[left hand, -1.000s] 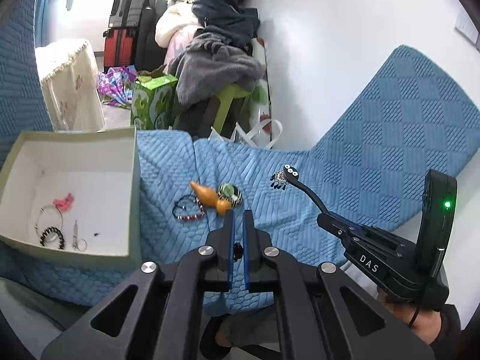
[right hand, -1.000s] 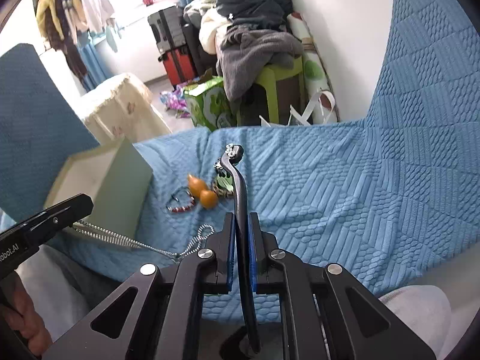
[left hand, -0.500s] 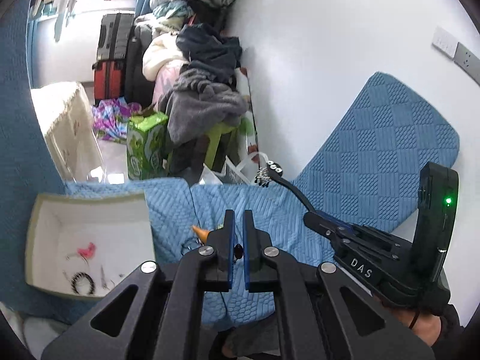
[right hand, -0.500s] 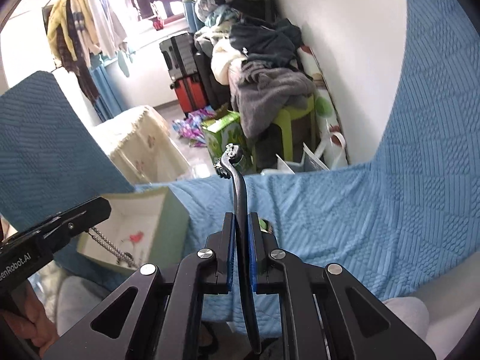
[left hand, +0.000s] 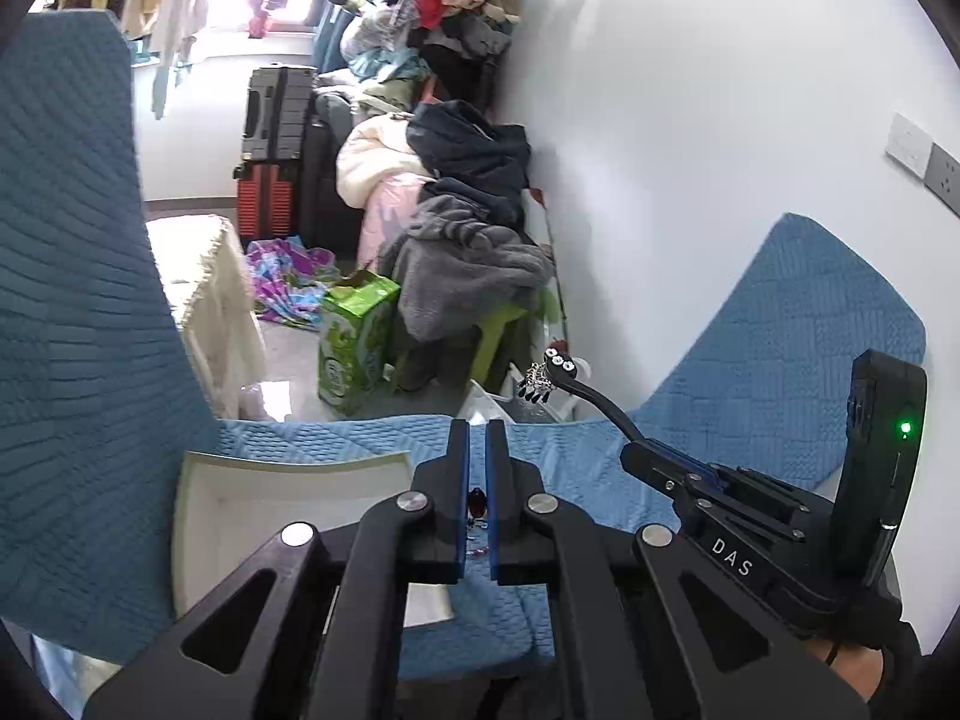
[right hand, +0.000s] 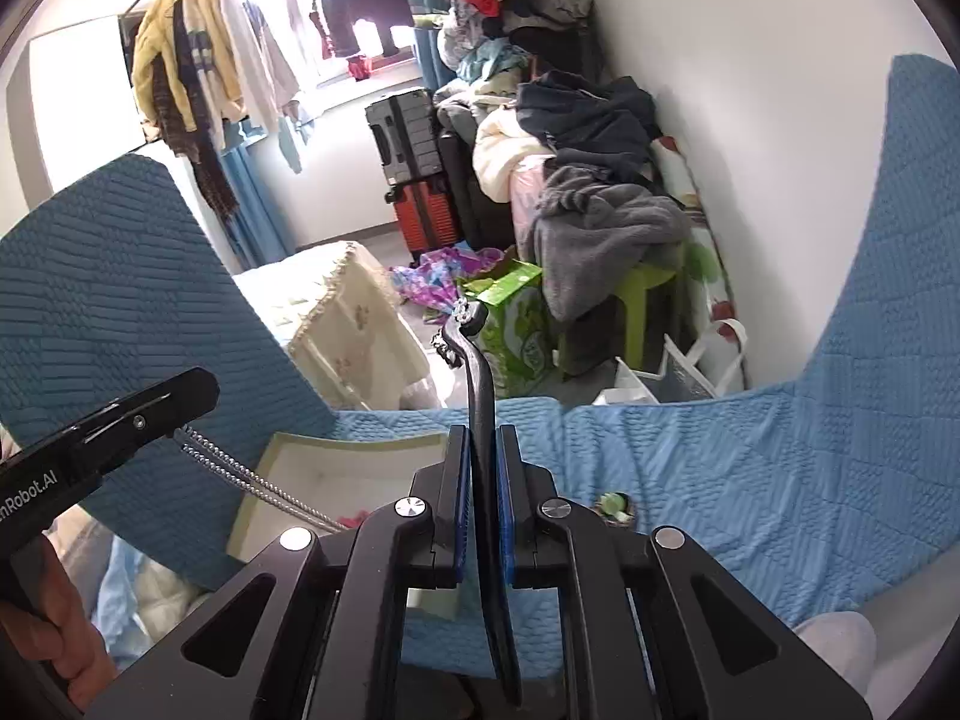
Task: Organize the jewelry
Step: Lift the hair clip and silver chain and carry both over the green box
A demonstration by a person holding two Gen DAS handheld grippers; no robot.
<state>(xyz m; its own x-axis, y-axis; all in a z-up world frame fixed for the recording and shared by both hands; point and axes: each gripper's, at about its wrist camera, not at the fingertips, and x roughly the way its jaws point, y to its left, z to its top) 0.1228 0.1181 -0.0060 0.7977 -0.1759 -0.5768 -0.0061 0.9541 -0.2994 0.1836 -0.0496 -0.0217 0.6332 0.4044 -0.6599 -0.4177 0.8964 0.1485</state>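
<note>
Clothes hang on a rail by the bright window, above stacked suitcases. A grey blanket drapes a green stool against the white wall, beside a green carton on the floor.

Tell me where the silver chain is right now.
The silver chain hangs from the shut left gripper at the left of the right wrist view, trailing down over the white box on the blue quilt.
</note>
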